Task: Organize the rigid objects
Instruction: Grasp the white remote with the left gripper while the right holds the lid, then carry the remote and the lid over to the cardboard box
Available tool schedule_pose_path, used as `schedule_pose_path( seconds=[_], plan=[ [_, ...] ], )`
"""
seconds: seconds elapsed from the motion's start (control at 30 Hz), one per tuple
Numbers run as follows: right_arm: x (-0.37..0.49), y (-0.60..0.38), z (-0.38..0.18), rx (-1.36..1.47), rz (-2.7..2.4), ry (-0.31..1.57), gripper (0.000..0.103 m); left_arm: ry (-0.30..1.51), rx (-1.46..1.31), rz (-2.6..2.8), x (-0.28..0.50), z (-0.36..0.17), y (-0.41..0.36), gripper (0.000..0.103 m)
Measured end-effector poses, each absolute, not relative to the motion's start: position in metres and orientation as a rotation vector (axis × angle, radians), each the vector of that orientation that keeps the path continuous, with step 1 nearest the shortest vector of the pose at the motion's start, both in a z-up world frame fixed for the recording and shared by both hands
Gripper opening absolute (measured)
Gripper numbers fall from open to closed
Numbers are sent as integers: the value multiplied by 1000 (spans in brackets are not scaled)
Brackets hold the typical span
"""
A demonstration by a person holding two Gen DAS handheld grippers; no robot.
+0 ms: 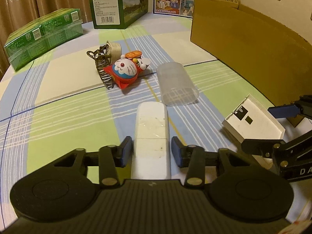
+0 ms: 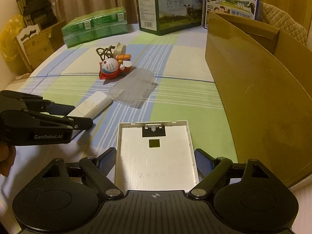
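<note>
One toy (image 1: 124, 71), one clear cup (image 1: 176, 83), two milk cartons (image 2: 169, 9)

The table is covered by a soft, matt checked cloth (image 1: 68, 105). On it, a clear plastic cup (image 1: 176, 83) is seen, smooth and see-through. Just beside the cup, a shiny painted plastic toy (image 1: 124, 72) is found. A smooth white plastic bar (image 1: 151, 136) and a white plastic tray (image 2: 155, 156) look matt. Behind the cup, a brown cardboard box (image 1: 243, 44) looks dull and papery.
</note>
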State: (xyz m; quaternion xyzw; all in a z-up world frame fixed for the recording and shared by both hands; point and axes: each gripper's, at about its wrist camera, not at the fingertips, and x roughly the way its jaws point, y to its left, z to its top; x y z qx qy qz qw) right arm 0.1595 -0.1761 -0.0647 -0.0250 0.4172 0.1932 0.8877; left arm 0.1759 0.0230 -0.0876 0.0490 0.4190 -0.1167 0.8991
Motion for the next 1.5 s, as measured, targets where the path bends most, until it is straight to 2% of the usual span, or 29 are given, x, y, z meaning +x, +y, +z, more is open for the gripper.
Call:
schedule_pose_path(
  seconds=[0.27,1.23,1.5],
  plan=[
    [160,-179,-61,-29,391,844,83,821,95,-203,167,-75,24,35],
    [161,-181,-60,-4,385,844,83,862,84,-192,175,-88,23,35],
    [160,-182,-53,6,381,802,83,828,29,-191,166,-71,26,35]
  ],
)
